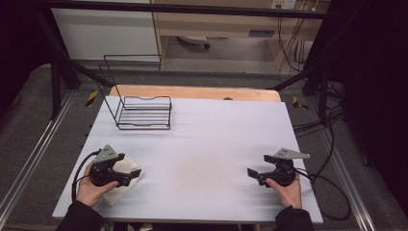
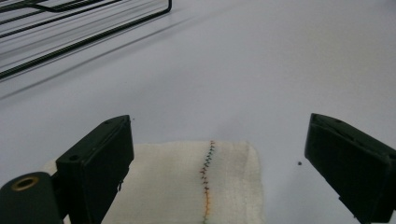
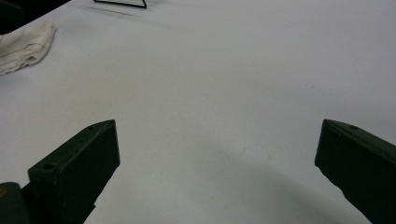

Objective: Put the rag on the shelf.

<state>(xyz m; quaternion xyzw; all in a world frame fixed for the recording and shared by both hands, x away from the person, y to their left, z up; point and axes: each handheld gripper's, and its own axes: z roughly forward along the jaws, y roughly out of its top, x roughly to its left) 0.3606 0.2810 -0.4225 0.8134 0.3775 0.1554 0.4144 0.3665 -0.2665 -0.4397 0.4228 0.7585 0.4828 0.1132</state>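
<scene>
The white table top (image 1: 207, 144) takes most of the high view, and its middle is bare from the wire rack down to the lower edge, so there is much free room between the two hands. A strip of wood shows behind its far edge, at the upper middle of the frame. The near edge runs along the bottom of the frame, just under the wrists.

I count one wire rack (image 1: 143, 113), one cloth (image 1: 126, 179) and two grippers. The rack is black and stands in the upper left part of the table, near the far edge, with a tall wire frame rising at its back.

The left gripper (image 1: 129, 174) is at the lower left of the high view, held by the left hand (image 1: 92, 190). Its jaws stand wide apart. In the left gripper view the cream cloth (it has a line of coloured stitches down its middle) lies flat on the table between the two jaws, closer to the jaw at the left of the frame; whether it touches that jaw I cannot tell.

The right gripper (image 1: 256, 170) is at the lower right, held by the right hand (image 1: 287, 191), well apart from the cloth. Its jaws are also wide apart, with bare table between them
</scene>
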